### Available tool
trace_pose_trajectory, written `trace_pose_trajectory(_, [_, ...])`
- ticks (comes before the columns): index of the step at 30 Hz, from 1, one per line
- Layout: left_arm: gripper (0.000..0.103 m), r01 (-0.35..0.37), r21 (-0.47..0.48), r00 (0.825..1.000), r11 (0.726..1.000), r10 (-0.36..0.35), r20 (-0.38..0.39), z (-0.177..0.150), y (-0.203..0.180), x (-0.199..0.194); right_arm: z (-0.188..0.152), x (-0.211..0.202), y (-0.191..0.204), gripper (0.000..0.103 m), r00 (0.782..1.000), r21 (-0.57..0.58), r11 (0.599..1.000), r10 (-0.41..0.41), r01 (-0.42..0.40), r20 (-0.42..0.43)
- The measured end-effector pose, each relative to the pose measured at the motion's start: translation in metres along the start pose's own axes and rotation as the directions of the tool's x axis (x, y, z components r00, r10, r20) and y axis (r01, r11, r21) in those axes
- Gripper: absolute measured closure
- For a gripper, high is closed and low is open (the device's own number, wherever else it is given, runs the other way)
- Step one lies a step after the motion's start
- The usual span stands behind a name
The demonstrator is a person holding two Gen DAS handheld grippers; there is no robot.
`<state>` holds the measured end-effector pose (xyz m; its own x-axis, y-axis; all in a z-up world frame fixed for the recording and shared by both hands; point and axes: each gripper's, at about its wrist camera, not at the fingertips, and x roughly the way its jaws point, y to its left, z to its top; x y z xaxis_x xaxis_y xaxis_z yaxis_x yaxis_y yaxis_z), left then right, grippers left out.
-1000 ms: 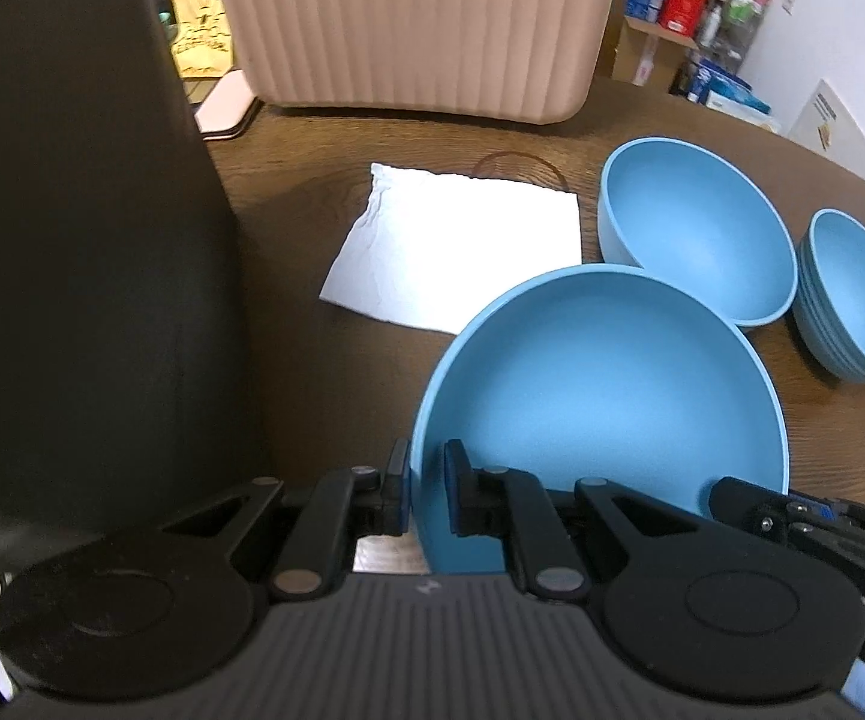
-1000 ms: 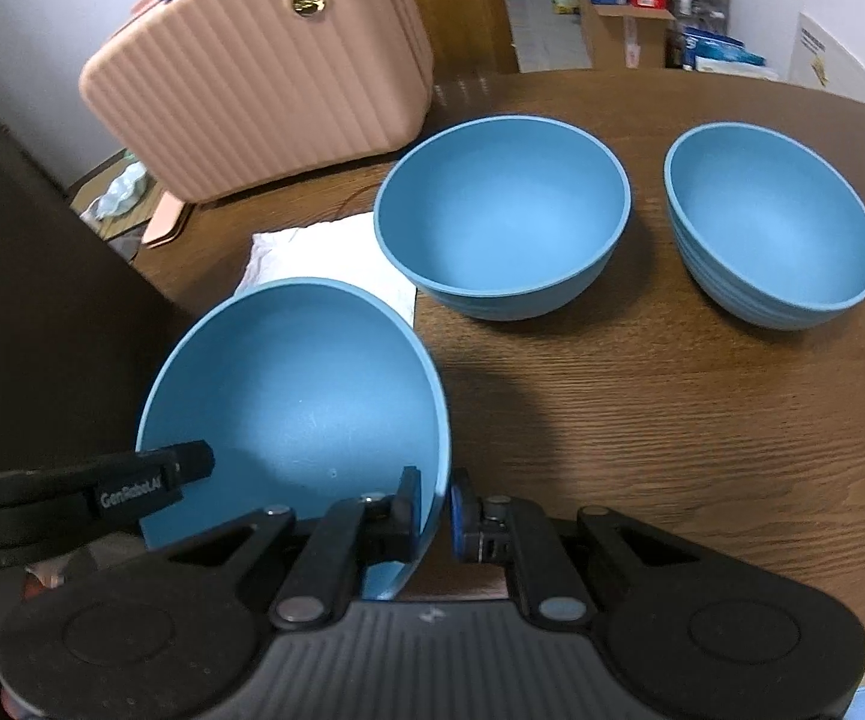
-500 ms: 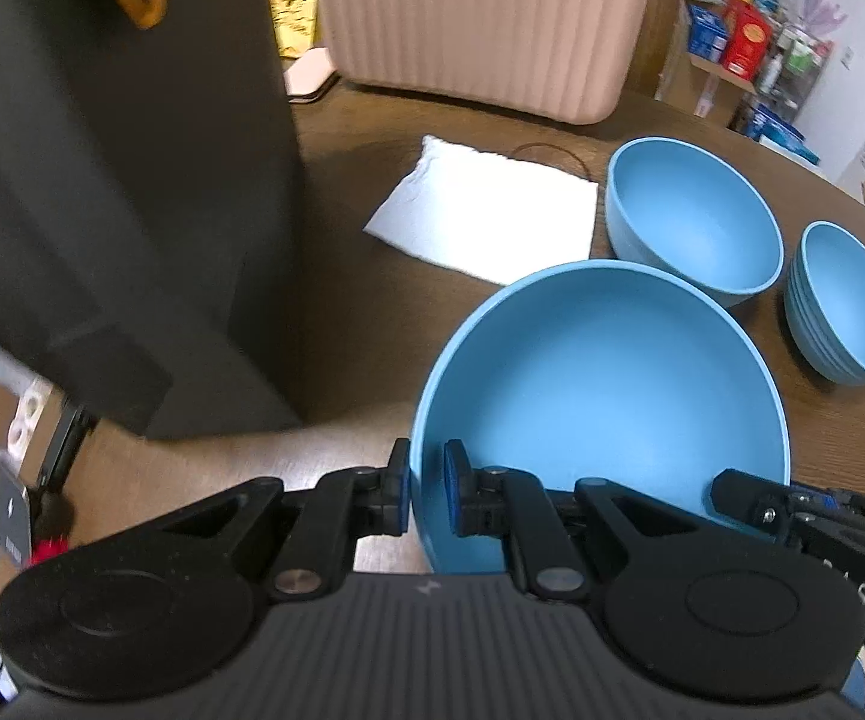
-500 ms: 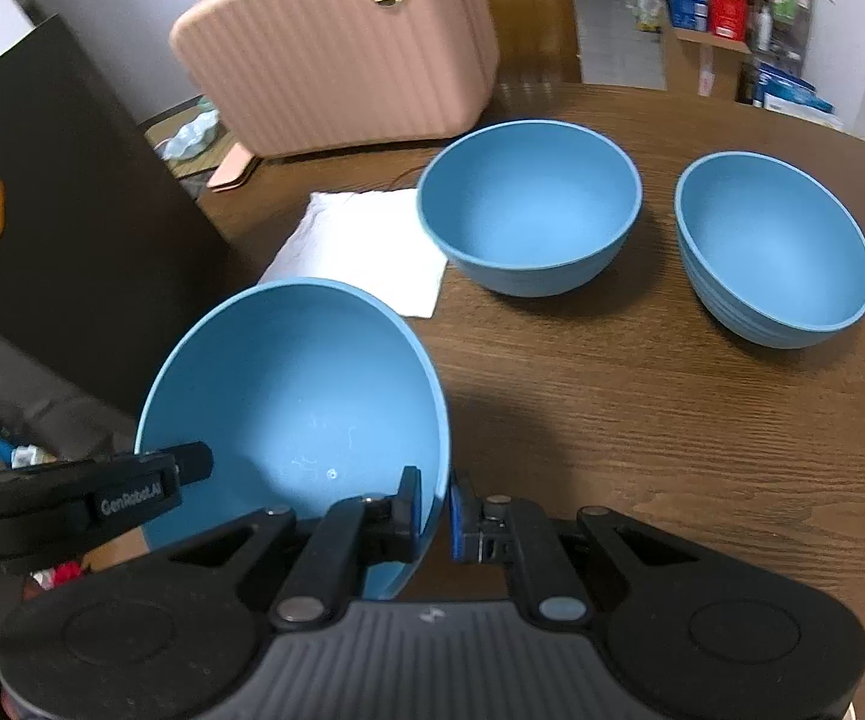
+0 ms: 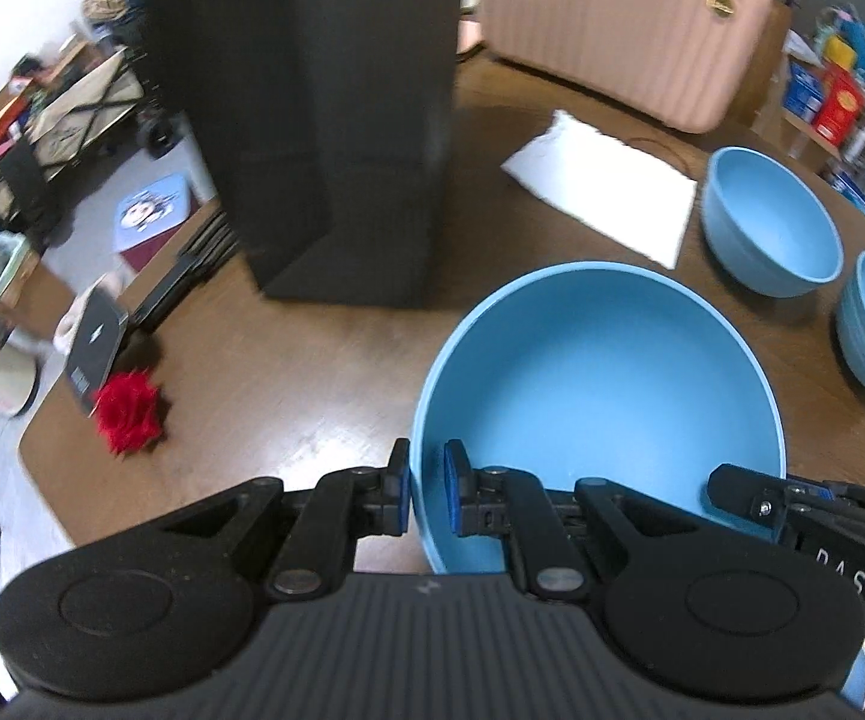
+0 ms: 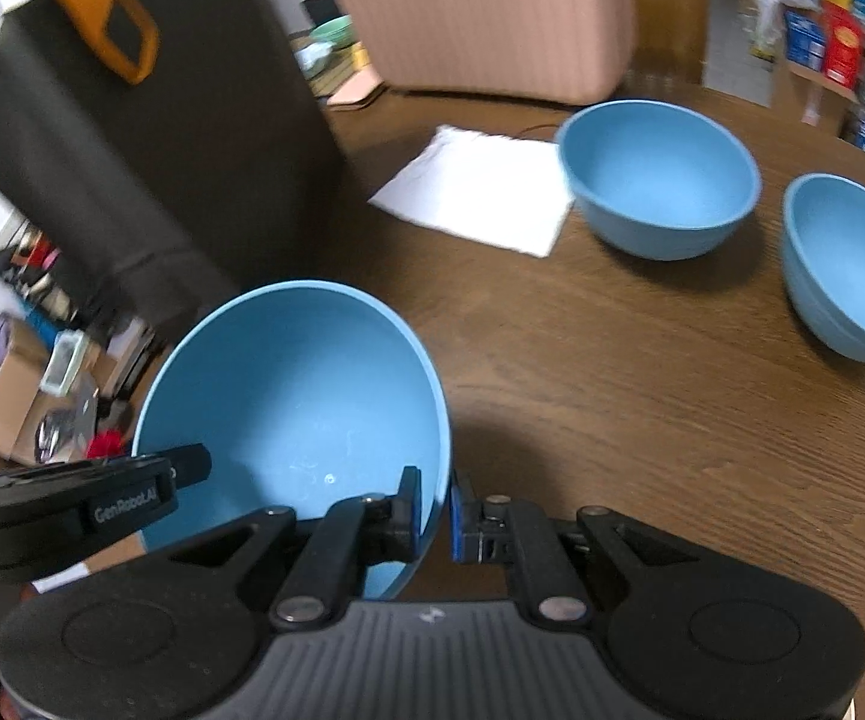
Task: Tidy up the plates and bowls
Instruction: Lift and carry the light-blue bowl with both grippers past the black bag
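Blue bowl (image 5: 600,384) pinched by both tools, apparently lifted.

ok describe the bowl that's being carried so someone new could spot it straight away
Start at the tall black bag on the brown wooden table, near the pink ribbed case. In front of the bag is a large blue bowl. Unlike the two blue bowls resting past the white napkin, it is the biggest and is gripped at opposite rims by the left gripper and right gripper.
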<state>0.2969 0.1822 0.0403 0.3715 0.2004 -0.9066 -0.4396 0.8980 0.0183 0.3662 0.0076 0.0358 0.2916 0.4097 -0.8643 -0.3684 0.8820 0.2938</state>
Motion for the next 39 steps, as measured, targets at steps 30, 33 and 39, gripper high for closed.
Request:
trace_pose_trajectory(30, [0.091,-0.082,-0.293,0.995,0.952,0.06,-0.083,-0.086,0.119,0.012,-0.045,0.05,0.107,0.094,0.986,-0.285,0.952,0.068,-0.111,-0.155])
trace_pose_trajectory(33, [0.091,-0.082,-0.283,0.995,0.956,0.062,-0.079,-0.086,0.116,0.015,-0.046,0.051,0.105,0.094,0.987,-0.29,0.951,0.065,-0.106,-0.148])
trace_pose_trajectory(39, [0.091,-0.097,-0.255,0.994,0.962,0.081,-0.073,-0.086,0.111,0.021,-0.048,0.058,0.103,0.094,0.987,-0.285,0.953,0.061,-0.101,-0.148])
